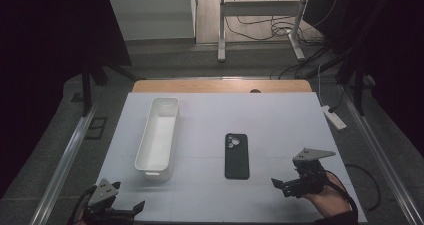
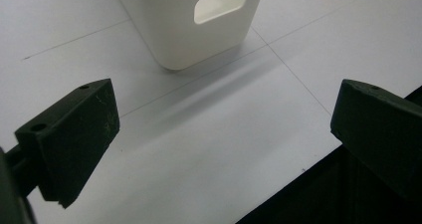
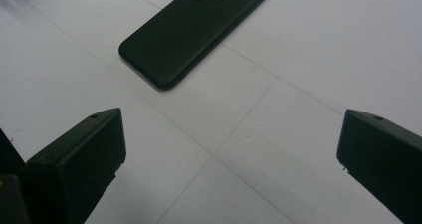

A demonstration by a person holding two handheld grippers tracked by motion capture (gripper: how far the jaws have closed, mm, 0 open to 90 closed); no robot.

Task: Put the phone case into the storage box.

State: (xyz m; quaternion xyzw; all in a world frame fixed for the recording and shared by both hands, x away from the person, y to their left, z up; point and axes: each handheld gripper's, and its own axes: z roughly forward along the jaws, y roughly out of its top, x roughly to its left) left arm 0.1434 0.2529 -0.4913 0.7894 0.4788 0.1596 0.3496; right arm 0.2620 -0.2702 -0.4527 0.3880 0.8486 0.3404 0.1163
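Hovering w/ jaws wide, right claw [image 3: 229, 159] near phone [image 3: 191, 32].

text: none legible | phone case [image 1: 236, 156]: no readable marking | white bin [image 1: 157, 136]: no readable label

place: looks like a lab or recording room, definitely not somebody's home
counter: wooden top [image 1: 220, 86] almost fully covered by a white sheet [image 1: 280, 120] with a faint grid on it, pretty staged
surroundings: black curtains [image 1: 45, 50] hung on both sides, so the counter sits in a dark booth
floor: grey carpet [image 1: 50, 150], with metal rails [image 1: 62, 167] running along either side of the counter
clutter: loose cables [image 1: 272, 27] in a heap at the back, a white power strip [image 1: 334, 118] on the floor at the right
furniture: metal legs of another desk [image 1: 260, 15] behind, office-style
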